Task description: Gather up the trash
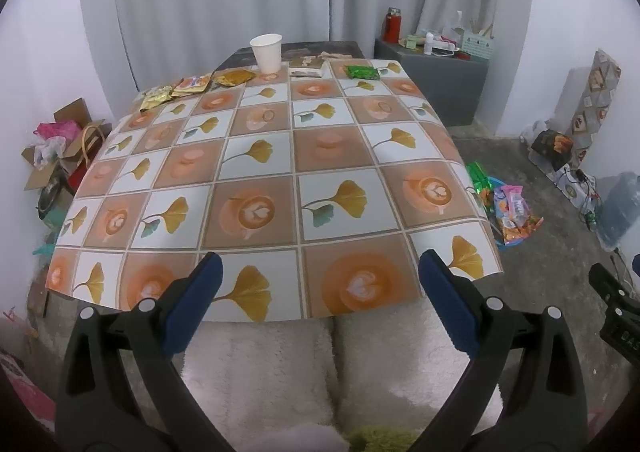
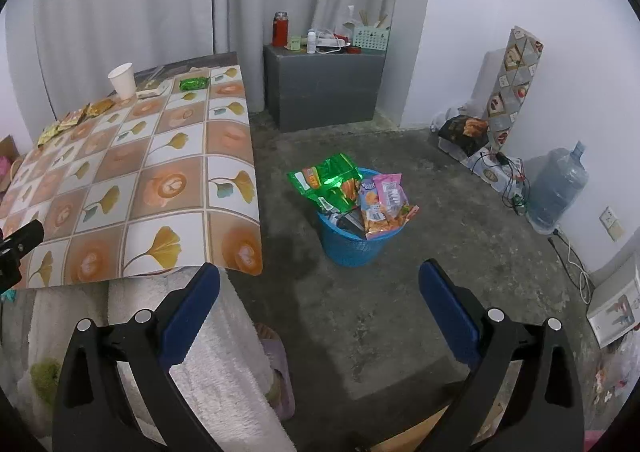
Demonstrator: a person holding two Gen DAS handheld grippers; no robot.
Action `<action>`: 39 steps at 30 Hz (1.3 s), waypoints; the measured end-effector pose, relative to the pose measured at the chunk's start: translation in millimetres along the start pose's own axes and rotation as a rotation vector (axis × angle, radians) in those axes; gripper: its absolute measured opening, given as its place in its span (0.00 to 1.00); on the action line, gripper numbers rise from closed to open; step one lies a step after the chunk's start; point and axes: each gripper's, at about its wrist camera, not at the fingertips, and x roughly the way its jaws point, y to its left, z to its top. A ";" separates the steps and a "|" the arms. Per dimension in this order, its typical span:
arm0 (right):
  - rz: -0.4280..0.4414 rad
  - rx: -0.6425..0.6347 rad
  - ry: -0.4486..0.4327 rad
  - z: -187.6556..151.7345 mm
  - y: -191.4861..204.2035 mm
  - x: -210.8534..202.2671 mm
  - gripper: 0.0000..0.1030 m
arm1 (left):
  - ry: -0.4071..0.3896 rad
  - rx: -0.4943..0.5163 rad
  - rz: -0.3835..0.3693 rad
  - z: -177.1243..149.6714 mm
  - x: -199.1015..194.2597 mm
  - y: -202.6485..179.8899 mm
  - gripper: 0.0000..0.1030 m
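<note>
On the far side of the patterned table [image 1: 260, 172] lie a white paper cup [image 1: 267, 51], a green wrapper [image 1: 362, 72], a flat pale packet [image 1: 308, 70] and several gold and orange wrappers [image 1: 188, 86]. My left gripper [image 1: 320, 280] hangs open over the table's near edge, holding nothing. A blue basket [image 2: 352, 242] on the floor to the right of the table is heaped with snack bags [image 2: 360, 192]. My right gripper [image 2: 320, 292] is open above the bare floor in front of the basket, empty. The cup [image 2: 122, 80] and green wrapper [image 2: 194, 83] also show in the right wrist view.
A grey cabinet [image 2: 324, 88] with a red flask [image 2: 280, 29] and small items stands by the curtain. A water jug [image 2: 556, 188], boxes and cables line the right wall. Cardboard boxes [image 1: 60, 156] sit left of the table. White fluffy fabric [image 1: 320, 372] lies below the grippers.
</note>
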 end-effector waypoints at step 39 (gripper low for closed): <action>-0.006 0.000 -0.004 1.0 0.1 -0.1 0.94 | 0.011 0.019 -0.035 -1.8 -1.8 -9.6 0.92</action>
